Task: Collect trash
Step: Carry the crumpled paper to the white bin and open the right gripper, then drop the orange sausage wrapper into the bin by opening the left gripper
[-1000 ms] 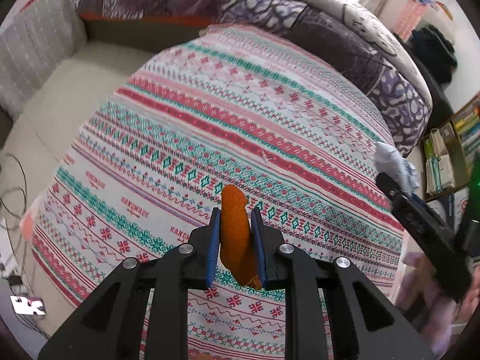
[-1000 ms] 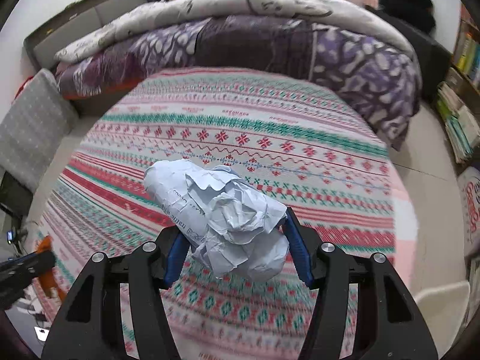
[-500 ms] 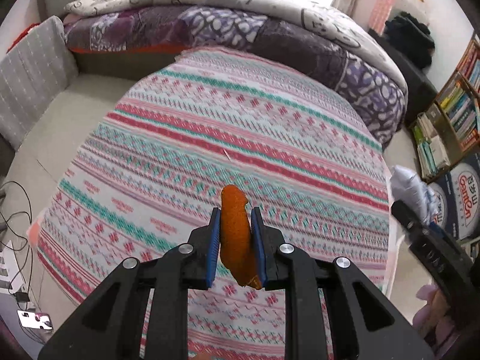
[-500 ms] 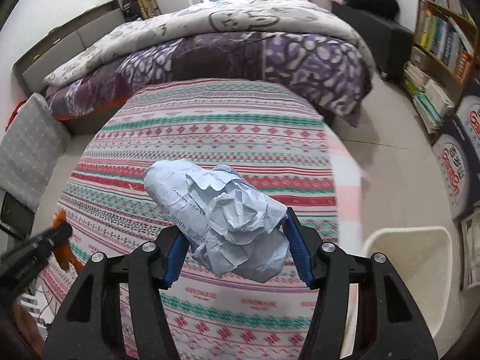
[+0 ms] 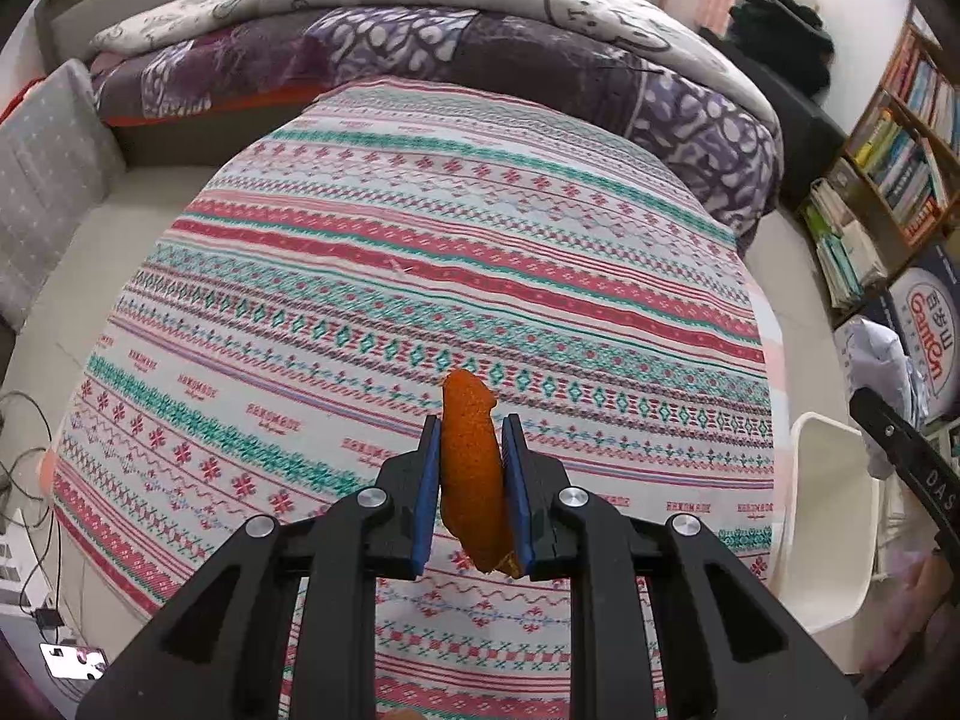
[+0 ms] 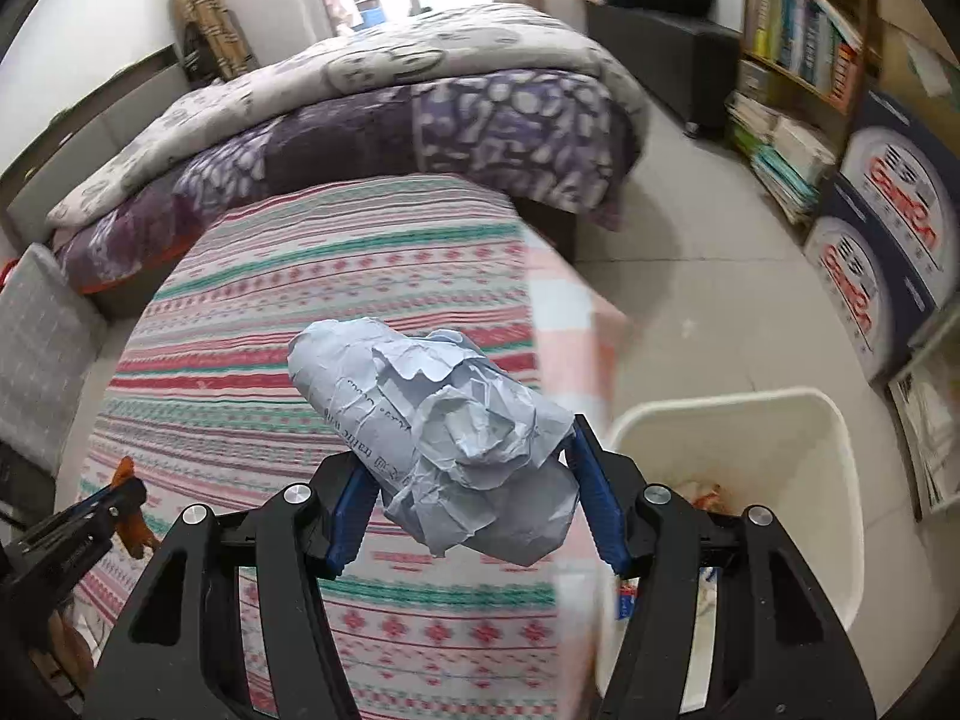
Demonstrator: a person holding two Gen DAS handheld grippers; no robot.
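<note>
While clamped, orange peel (image 5: 471,468) between left claw (image 5: 470,498) pads.

I see matt, creased paper ball (image 6: 444,432); rough, pitted orange peel (image 5: 471,468); woven patterned cloth cover (image 5: 420,276); smooth, slightly glossy white plastic bin (image 6: 834,480); matt black plastic gripper fingers (image 5: 360,540).

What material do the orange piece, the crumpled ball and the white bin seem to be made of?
Orange piece: probably citrus peel, matte and finely pitted, curled, paler at the lower edge; not certain.
Crumpled ball: paper, pale blue-white and matte, with sharp creases and printed text.
White bin: likely moulded plastic, with smooth, slightly glossy walls and a rounded rim.
</note>
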